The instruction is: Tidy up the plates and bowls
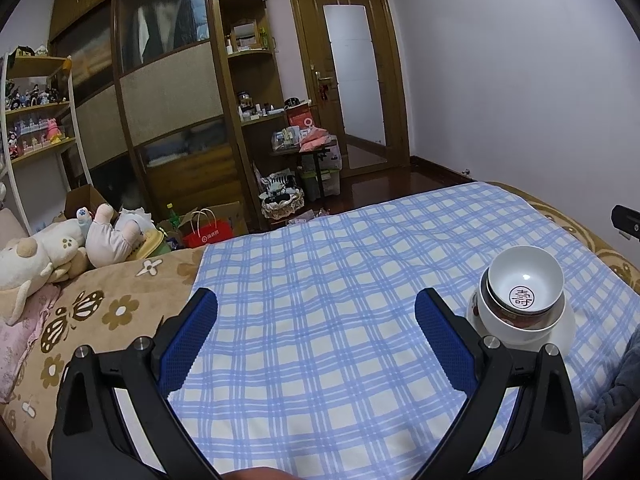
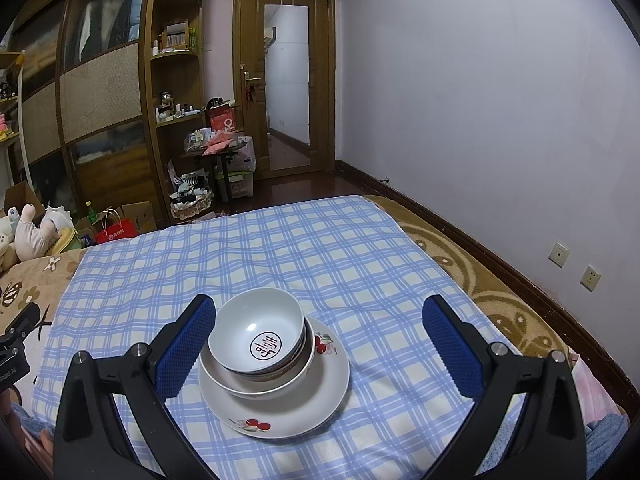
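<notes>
Both wrist views face the door (image 1: 352, 80), sharing bed (image 2: 280, 248)

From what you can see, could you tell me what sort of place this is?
Most likely a bedroom: a bed under a checked cloth, plush toys beside it, and a wardrobe.

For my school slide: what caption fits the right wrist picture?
Two bowls stacked on a cherry plate, open right gripper above.

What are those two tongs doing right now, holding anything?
Left tongs: open, holding nothing, over the checked cloth.
Right tongs: open, holding nothing, with the stacked bowls and plate between its fingers.
</notes>
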Demonstrator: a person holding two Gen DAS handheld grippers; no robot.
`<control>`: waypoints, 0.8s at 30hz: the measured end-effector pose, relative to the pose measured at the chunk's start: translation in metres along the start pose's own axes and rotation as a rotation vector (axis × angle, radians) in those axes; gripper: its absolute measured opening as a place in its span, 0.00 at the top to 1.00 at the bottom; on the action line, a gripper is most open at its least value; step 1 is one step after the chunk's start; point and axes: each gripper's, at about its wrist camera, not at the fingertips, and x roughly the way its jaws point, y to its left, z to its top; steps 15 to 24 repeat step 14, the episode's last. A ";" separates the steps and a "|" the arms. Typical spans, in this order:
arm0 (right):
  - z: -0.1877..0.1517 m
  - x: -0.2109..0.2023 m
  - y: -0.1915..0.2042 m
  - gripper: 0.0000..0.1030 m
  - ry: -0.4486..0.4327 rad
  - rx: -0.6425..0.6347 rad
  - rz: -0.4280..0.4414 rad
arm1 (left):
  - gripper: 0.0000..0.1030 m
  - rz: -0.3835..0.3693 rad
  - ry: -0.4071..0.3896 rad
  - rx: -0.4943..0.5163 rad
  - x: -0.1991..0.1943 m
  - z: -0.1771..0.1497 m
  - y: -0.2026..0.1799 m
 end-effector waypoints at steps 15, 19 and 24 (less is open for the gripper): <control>0.000 0.000 0.000 0.00 0.003 -0.002 -0.002 | 0.05 -0.006 0.004 0.004 0.000 -0.001 0.002; 0.000 0.000 0.000 0.00 0.003 -0.002 -0.002 | 0.05 -0.006 0.004 0.004 0.000 -0.001 0.002; 0.000 0.000 0.000 0.00 0.003 -0.002 -0.002 | 0.05 -0.006 0.004 0.004 0.000 -0.001 0.002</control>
